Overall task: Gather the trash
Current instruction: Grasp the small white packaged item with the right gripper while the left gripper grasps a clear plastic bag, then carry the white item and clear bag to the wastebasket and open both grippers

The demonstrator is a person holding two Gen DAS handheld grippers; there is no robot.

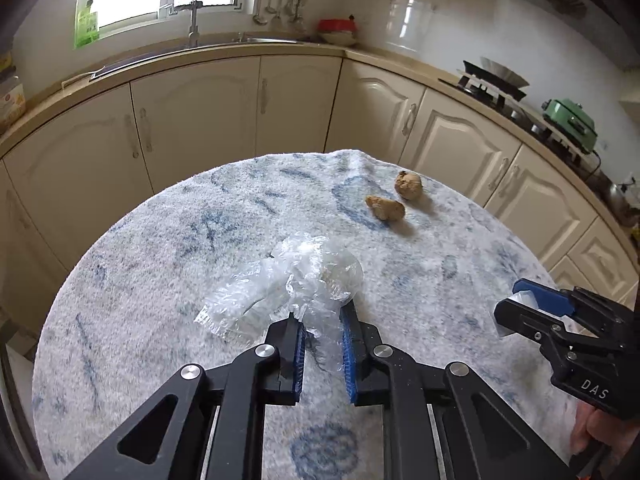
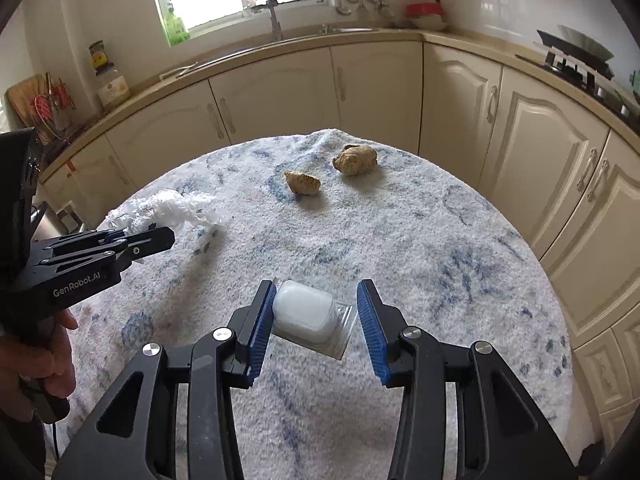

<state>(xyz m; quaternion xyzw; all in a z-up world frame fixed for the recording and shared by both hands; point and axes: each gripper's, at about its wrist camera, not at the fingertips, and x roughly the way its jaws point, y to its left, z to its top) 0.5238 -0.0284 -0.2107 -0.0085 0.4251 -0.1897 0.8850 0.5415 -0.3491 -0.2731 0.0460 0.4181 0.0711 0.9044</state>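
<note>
A crumpled clear plastic wrap (image 1: 288,280) lies on the round cloth-covered table (image 1: 160,240). My left gripper (image 1: 322,316) has its blue pads on either side of the wrap's near end, a narrow gap still between them. The wrap also shows in the right wrist view (image 2: 168,210), beside the left gripper (image 2: 160,236). My right gripper (image 2: 316,288) is open around a white plastic blister pack (image 2: 306,312), which touches its left pad. The right gripper shows in the left wrist view (image 1: 524,300). Two brown crumpled lumps (image 1: 386,207) (image 1: 408,185) lie at the far side.
Cream kitchen cabinets (image 1: 200,120) curve behind the table, with a sink and tap (image 1: 193,24) under a window. A stove with a wok (image 1: 496,76) and a green appliance (image 1: 572,120) stand on the right counter. Jars and utensils (image 2: 108,80) stand on the left counter.
</note>
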